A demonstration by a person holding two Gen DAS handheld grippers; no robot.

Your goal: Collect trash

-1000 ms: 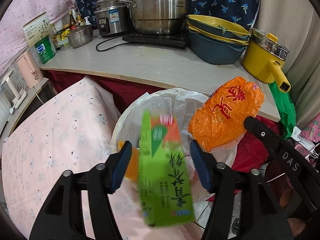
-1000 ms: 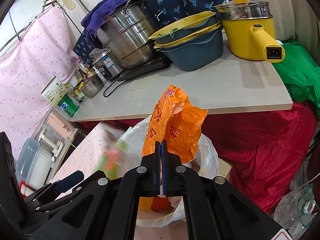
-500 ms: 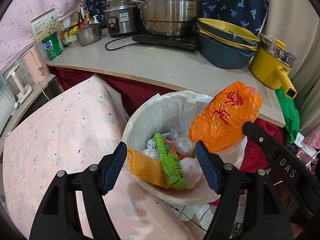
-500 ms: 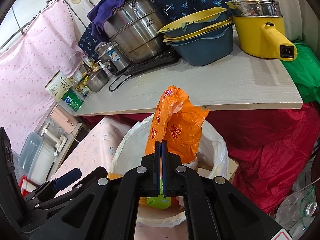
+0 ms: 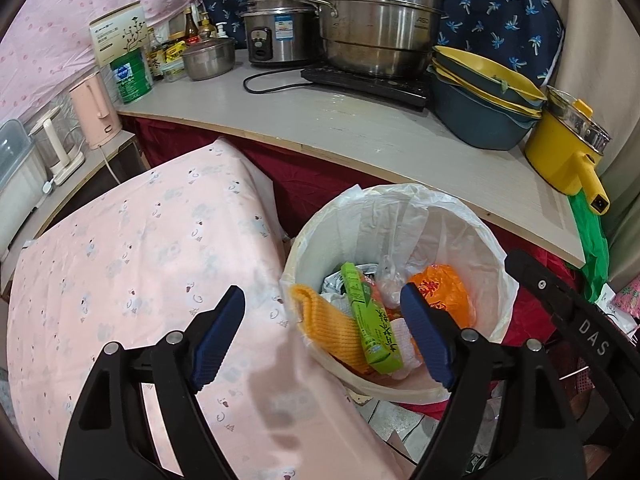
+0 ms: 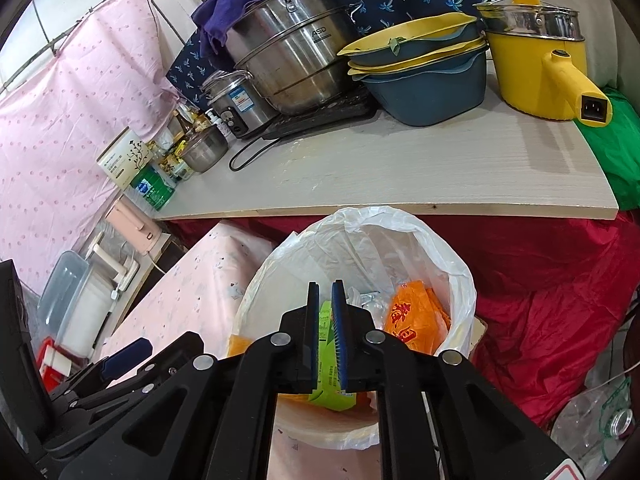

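A round bin lined with a white bag (image 5: 404, 208) (image 6: 360, 232) stands below the counter. Inside it lie a green carton (image 5: 370, 322) (image 6: 326, 384), an orange plastic bag (image 5: 442, 294) (image 6: 416, 320), a yellow cloth (image 5: 328, 320) and crumpled white wrappers. My left gripper (image 5: 324, 328) is open and empty, held over the near rim of the bin. My right gripper (image 6: 326, 300) hovers above the bin with its jaws slightly apart and nothing between them.
A pink-covered surface (image 5: 132, 264) lies left of the bin. The counter (image 5: 360, 124) behind holds steel pots (image 5: 380, 20), stacked blue-yellow basins (image 5: 480, 108) and a yellow electric pot (image 5: 568, 148). Red cloth (image 6: 560, 280) hangs under the counter. Clear bottles (image 6: 600, 424) lie at right.
The green carton fell from my left gripper into the bin. My right gripper opened a little and the orange bag dropped into the bin.
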